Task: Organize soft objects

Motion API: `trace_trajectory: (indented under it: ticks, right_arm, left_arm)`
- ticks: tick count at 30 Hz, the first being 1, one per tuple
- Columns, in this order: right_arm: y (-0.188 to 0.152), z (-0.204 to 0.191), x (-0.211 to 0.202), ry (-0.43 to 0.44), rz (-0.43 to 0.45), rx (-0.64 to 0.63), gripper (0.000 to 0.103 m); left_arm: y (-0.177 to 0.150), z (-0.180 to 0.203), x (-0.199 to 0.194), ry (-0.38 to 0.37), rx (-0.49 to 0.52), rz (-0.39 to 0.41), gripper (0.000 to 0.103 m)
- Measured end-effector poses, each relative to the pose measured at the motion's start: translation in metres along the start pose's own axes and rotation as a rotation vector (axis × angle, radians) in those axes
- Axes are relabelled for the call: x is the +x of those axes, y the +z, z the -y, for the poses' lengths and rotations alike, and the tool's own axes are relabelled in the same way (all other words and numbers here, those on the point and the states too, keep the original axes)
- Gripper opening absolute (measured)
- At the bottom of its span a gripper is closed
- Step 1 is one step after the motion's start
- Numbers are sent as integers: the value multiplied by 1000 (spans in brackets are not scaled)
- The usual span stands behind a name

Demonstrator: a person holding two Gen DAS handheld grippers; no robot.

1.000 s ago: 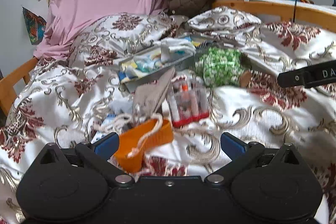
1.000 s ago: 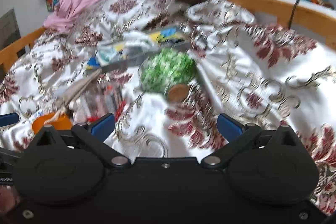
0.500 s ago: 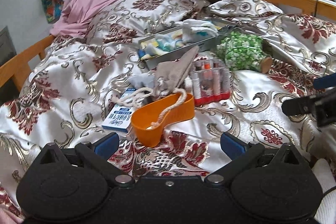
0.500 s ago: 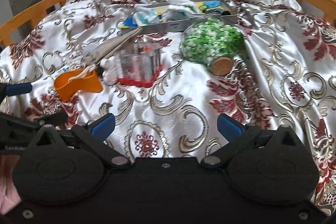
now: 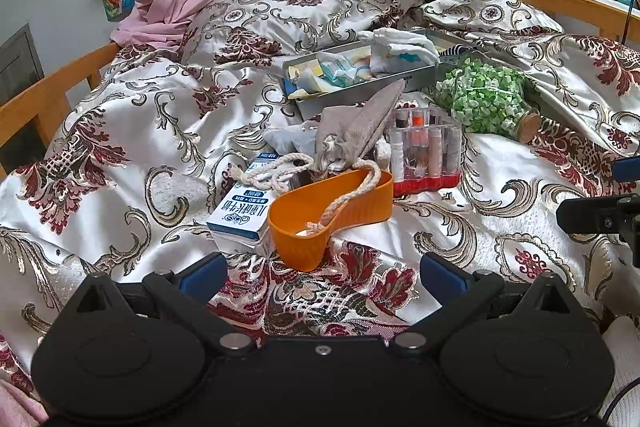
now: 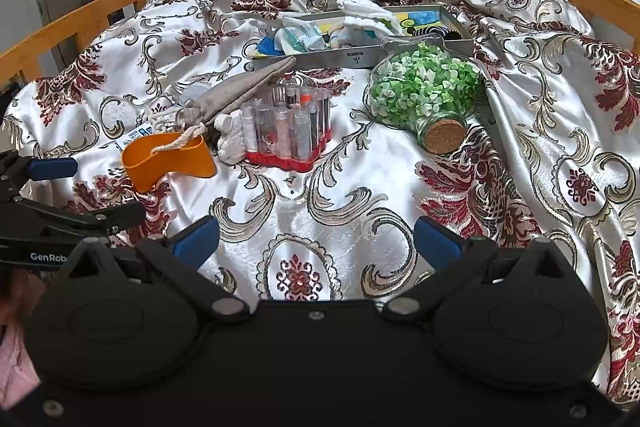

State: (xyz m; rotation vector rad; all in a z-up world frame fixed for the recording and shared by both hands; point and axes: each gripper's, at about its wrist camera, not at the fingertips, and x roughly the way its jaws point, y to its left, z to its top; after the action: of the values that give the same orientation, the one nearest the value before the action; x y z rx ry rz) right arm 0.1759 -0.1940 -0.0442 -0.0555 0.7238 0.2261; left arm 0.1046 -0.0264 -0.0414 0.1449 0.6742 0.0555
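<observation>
Both grippers sit low at the near side, level and pointing toward the far side. The left gripper (image 5: 322, 269) has its blue-tipped fingers (image 5: 202, 273) spread wide with nothing between them. The right gripper (image 6: 316, 237), just to its right, is likewise wide and empty.

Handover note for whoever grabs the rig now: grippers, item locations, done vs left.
Left gripper: jaws open, empty, facing the orange scoop.
Right gripper: jaws open, empty, over bare bedspread.
Grey drawstring pouch lies on the bed, its cord trailing into the orange scoop, which sits against a blue-and-white carton.
Thread-spool case stands beside the pouch; the corked jar of green bits lies on its side.
Metal tray behind them already holds white cloth and packets.
Done: some soft items are in the tray.
Left: the pouch is still outside it; probably grab that next.
</observation>
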Motion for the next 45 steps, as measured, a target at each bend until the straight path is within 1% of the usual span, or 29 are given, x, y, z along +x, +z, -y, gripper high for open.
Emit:
trace_trajectory:
  ticks: [6,17,24,28,34,39,45]
  right_arm:
    - [0,3,-3,6,22,8,102]
    - [0,1,-4,0,33,13,102]
    - [0,2,-6,-3,51,19,102]
    - [1,2,-7,-6,65,28,102]
    - [2,-2,-6,-5,94,23,102]
    - [7,-3,1,0,122,-4,102]
    - [13,-3,12,2,158,-9,102]
  left_arm:
    - [1,-1,-3,3,-11,19,102]
    - [1,-1,-2,2,-10,18,102]
    - [3,-3,-4,4,-15,31,102]
    - [8,-7,-7,-1,-29,39,102]
    - [22,-17,0,-18,-54,21,102]
    - [32,-22,12,-15,-41,11,102]
    - [44,-23,21,-14,-19,32,102]
